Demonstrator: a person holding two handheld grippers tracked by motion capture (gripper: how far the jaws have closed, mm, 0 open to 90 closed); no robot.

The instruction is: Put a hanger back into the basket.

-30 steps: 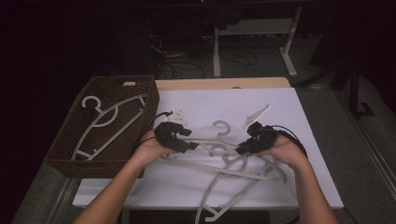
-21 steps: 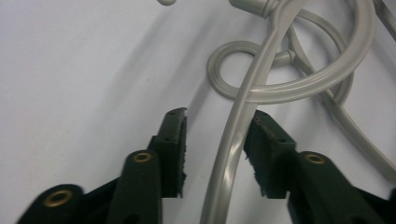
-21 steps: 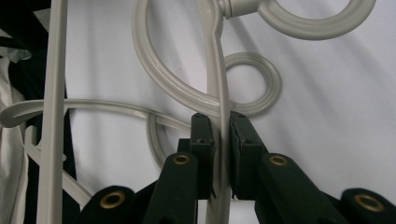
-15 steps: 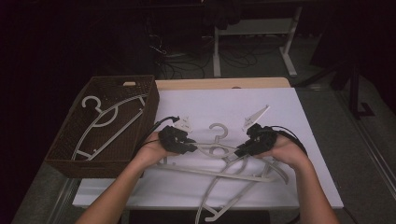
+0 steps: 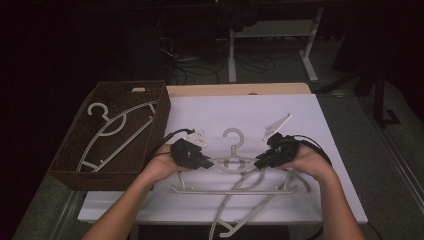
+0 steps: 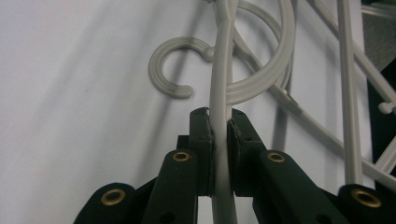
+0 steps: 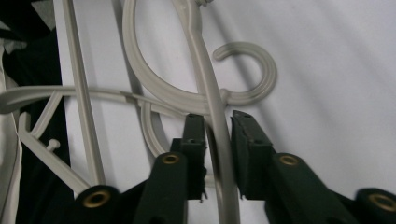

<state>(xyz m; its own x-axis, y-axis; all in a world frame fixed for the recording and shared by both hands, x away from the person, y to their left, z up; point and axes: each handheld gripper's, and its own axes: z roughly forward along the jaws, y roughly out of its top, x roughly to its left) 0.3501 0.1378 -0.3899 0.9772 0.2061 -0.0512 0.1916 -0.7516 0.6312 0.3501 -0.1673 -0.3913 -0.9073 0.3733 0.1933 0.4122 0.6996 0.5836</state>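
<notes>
Mid-table, left gripper (image 5: pixel 204 162) has just clamped the hanger (image 5: pixel 233 162); right gripper (image 5: pixel 260 162) just loosened around it.

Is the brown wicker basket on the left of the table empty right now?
No, the brown wicker basket already holds one pale grey plastic hanger lying slantwise on its bottom.

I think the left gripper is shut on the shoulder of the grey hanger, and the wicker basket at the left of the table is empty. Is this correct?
Not entirely. The left gripper is shut on the grey hanger, but the wicker basket is not empty: the high view shows another hanger lying inside it.
</notes>
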